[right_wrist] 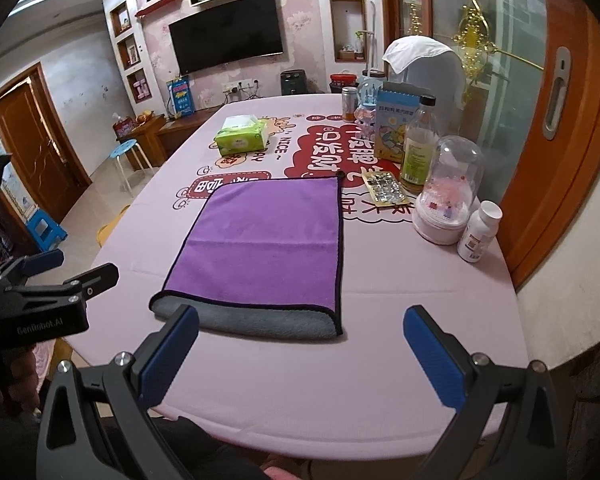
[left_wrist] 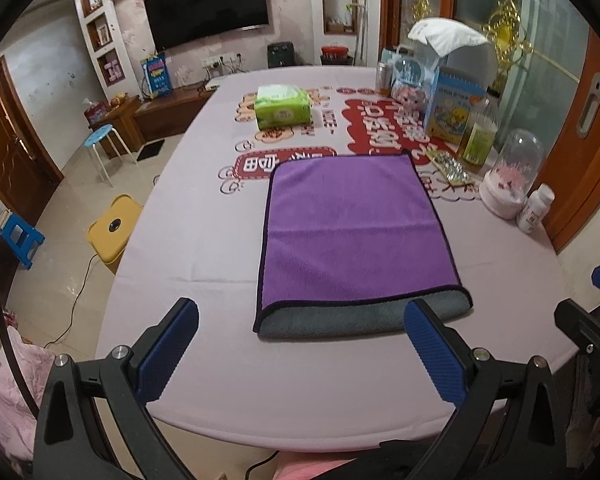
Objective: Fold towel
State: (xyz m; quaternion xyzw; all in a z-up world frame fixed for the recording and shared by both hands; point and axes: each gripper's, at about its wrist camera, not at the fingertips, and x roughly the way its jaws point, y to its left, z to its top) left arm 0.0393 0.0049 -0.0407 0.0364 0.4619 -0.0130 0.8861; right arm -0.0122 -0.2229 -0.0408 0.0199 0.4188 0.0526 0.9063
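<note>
The purple towel [left_wrist: 352, 232] lies flat on the pink-clothed table [left_wrist: 204, 240], already doubled over: its purple layer sits on top and the grey underside curls out along the near edge, which reads as a fold line. Both tools hang back over the table's near rim, clear of the cloth. The left gripper [left_wrist: 302, 354] has its blue-padded fingers spread wide with nothing between them, and the right gripper [right_wrist: 300, 354] is likewise released and empty.

The next fold probably runs sideways, one short side brought over the other. To do it well, each claw should come down on a corner of the same side, pinching both layers together so the grey layer does not slip out. The lift should stay low and the two tools should travel in step, keeping the edge taut. On the right, the blister pack [right_wrist: 384, 191], glass dome [right_wrist: 448, 196] and pill bottle [right_wrist: 480, 232] stand near the towel, so folding from that side inward, away from them, looks safer.
</note>
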